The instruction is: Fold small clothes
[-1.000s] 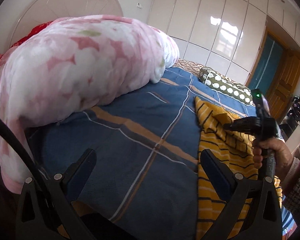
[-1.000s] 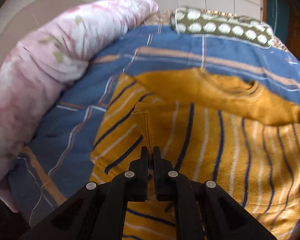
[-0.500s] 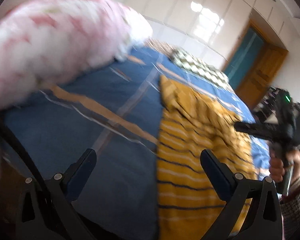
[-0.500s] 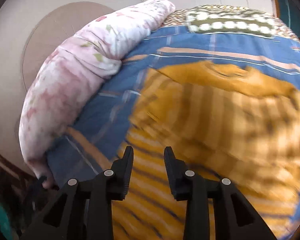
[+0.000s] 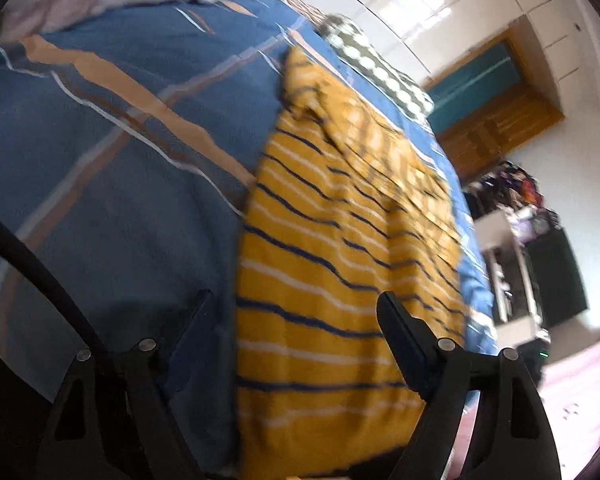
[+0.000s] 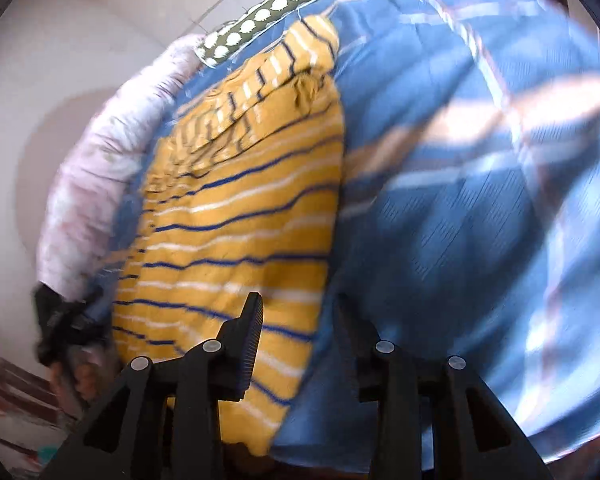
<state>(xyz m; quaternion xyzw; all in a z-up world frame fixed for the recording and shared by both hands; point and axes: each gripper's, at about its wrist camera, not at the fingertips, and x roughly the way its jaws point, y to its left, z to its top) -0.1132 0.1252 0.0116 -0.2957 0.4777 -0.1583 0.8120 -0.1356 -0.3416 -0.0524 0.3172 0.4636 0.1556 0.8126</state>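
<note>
Left gripper (image 5: pixel 296 320): jaws wide but closing, nothing pinched, straddling near-left edge of yellow striped sweater (image 5: pixel 340 240), likely lining up on hem corner. Right gripper (image 6: pixel 298 320): jaws parted, opening, empty, over opposite near edge of sweater, probably for matching grab. One sweater, narrowed lengthwise, flat on blue plaid bedspread (image 5: pixel 100 160); hem at near bed edge, collar far. Beyond: one green dotted pillow (image 5: pixel 380 68), one pink floral quilt (image 6: pixel 100 168). Two grippers.
</note>
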